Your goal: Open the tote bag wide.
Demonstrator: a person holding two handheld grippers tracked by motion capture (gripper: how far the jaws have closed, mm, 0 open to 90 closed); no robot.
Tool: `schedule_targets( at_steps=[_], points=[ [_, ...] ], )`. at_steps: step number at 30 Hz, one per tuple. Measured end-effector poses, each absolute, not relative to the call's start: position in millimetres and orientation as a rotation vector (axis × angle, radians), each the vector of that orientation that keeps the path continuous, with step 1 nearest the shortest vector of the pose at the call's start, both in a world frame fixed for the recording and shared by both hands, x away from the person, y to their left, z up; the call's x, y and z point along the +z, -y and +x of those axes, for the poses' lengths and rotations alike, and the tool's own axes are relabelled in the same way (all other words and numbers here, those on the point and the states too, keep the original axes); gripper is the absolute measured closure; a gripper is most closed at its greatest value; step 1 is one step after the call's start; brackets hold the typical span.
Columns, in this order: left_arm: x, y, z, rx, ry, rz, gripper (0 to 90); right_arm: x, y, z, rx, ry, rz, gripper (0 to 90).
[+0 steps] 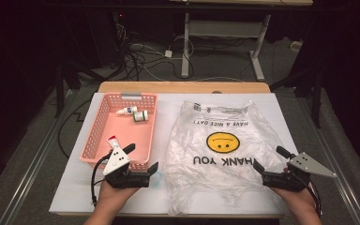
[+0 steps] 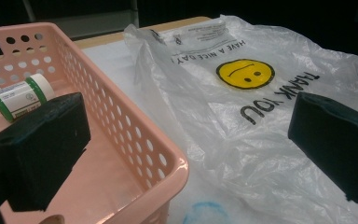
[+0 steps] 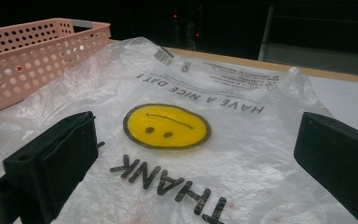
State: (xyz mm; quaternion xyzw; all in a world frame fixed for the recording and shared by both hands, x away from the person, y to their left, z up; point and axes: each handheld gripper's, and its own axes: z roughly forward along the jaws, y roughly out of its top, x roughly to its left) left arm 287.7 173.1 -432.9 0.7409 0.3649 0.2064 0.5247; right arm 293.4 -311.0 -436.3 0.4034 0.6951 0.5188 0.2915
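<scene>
In the high view, the plastic bag [image 1: 222, 152] lies flat on the white table [image 1: 70, 192], just right of the pink basket [image 1: 104, 129]. The left gripper [image 1: 142, 160] hovers at the basket's near right corner with its jaws spread and holding nothing. The right gripper [image 1: 272, 159] sits at the bag's near right edge, its jaws likewise apart. Two small bottles [image 1: 136, 114] lie at the basket's far end, and a tube [image 1: 113, 141] nearer the left gripper.

In the left gripper view, the wide jaws straddle the basket's [image 2: 135, 135] rim, with the bag [image 2: 242, 107] to its right and a green-capped bottle [image 2: 21, 95] inside.

In the right gripper view, the parted jaws frame the bag's [image 3: 191, 140] smiley face [image 3: 167, 126], with the basket [image 3: 32, 56] at far left.
</scene>
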Motion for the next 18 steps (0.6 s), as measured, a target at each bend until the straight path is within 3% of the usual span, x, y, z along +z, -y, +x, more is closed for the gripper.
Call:
schedule_targets(
  at_steps=[18],
  points=[
    [-432.0, -175.9, 288.0, 0.481, -0.878, 1.78, 0.0, -434.1, 307.3, 292.2, 1.38, -1.889, 1.029, 1.5]
  ],
)
